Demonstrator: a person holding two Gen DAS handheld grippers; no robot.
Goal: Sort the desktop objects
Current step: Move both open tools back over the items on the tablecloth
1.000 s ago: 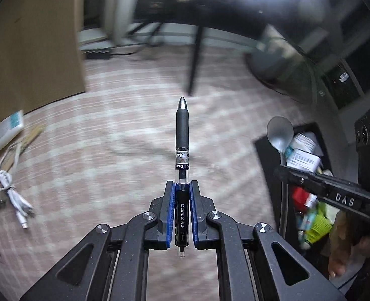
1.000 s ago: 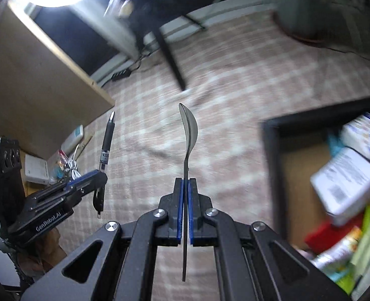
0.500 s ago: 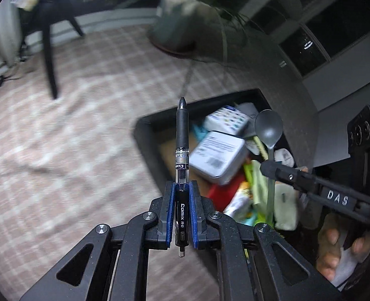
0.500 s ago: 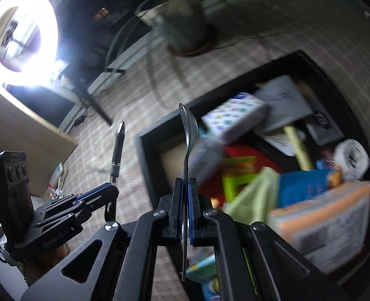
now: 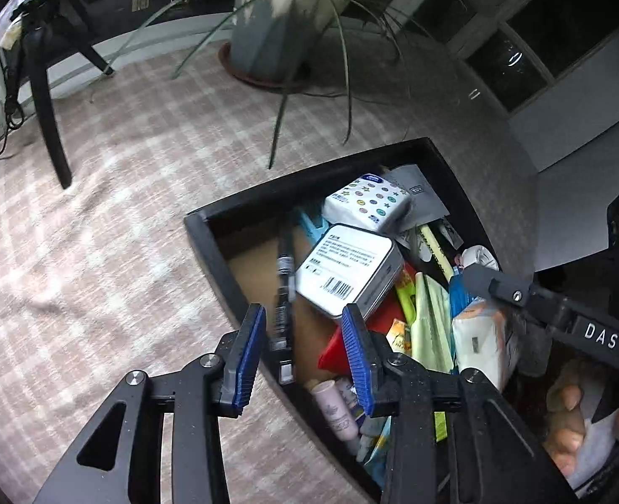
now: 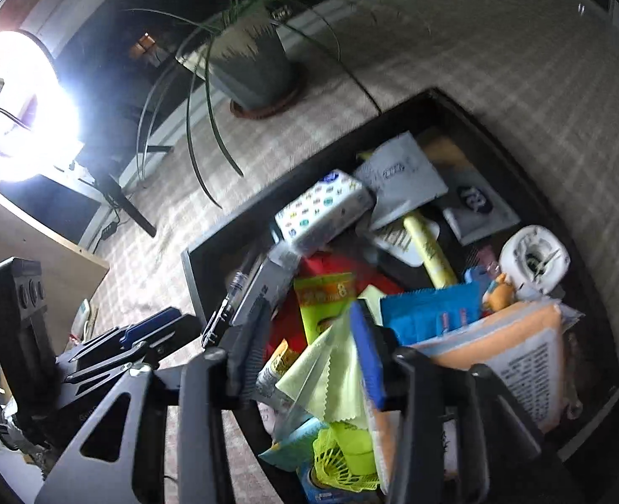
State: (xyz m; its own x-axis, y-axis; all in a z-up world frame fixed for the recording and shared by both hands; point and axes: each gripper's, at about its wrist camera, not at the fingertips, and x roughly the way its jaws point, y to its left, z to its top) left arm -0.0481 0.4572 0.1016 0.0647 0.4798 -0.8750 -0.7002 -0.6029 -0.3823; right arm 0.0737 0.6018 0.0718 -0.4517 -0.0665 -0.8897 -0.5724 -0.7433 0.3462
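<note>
- Bench [image 5: 99,252] under a pale pink-and-white checked cloth fills most of both wrist views; a grey-potted plant with long thin green leaves [image 5: 267,21] stands at its far side.
- Black rectangular storage tray [image 5: 208,243] sits on the cloth, crammed with small goods: a white tissue pack printed with coloured dots [image 5: 366,203], a white flat tin with a barcode label [image 5: 347,269] lying just below that pack, a yellow-green cloth [image 6: 330,374], a blue crinkle-edged packet [image 6: 431,315], an orange-and-white wrapped pack [image 6: 515,344] and a white roll of tape [image 6: 536,260].
- Left tongs [image 5: 303,355] hang over the tray's near-left corner, blue pads apart and opening; neither pad presses on anything.
- Right tongs [image 6: 309,344] hang over the tray's middle, one dark pad and one blue pad apart and opening, with only the yellow-green cloth and tray clutter seen through the gap. The spoon cannot be picked out in either view.
- Person's hand [image 5: 578,416] shows at the lower right of the left view, fingers wrapped round the right tool's handle.
- Black gel pen with a clear barrel [image 5: 283,294] appears blurred between the left pads, free of both, over the bare brown floor of the tray beside the white tin.
</note>
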